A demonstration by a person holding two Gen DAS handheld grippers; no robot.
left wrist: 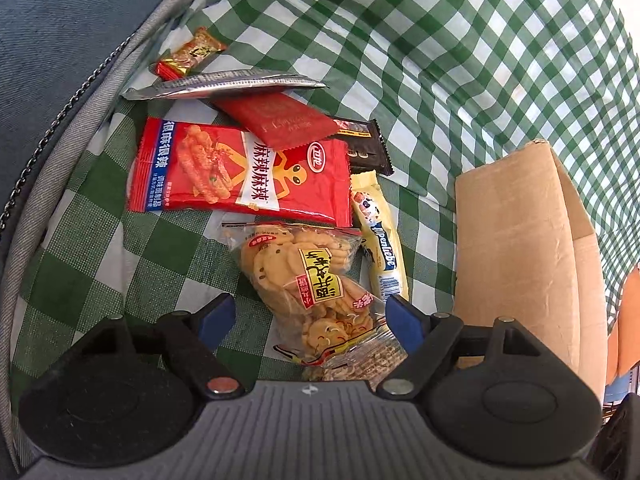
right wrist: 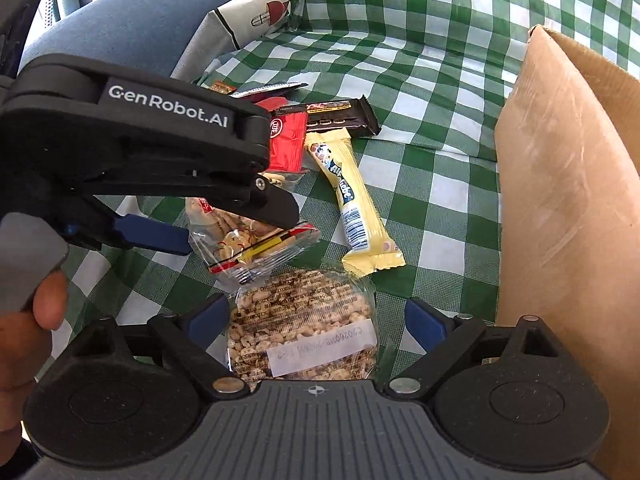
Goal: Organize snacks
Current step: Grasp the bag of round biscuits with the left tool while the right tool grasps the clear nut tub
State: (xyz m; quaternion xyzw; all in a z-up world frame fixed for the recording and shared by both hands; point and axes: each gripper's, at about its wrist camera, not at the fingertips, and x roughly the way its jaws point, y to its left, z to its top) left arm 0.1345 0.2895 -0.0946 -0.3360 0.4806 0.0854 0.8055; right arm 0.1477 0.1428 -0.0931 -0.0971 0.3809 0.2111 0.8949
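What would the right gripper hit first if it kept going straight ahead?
Most likely the clear pack of puffed grain lying between the open fingers of the right gripper, then the checked cloth under it; depth is hard to judge.

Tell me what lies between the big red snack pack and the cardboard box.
In the left wrist view, the yellow Alpenliebe bar lies lengthwise between the big red snack pack and the cardboard box; past the bar, only checked cloth up to the box.

The left gripper (left wrist: 310,316) tilts steeply downward, jaws spread wide — nothing pressed between its blue pads (left wrist: 404,320). The right gripper (right wrist: 316,316) angles down too, jaws equally wide and gripping nothing. A hand (right wrist: 24,320) — thumb forward — wraps the left gripper's handle.
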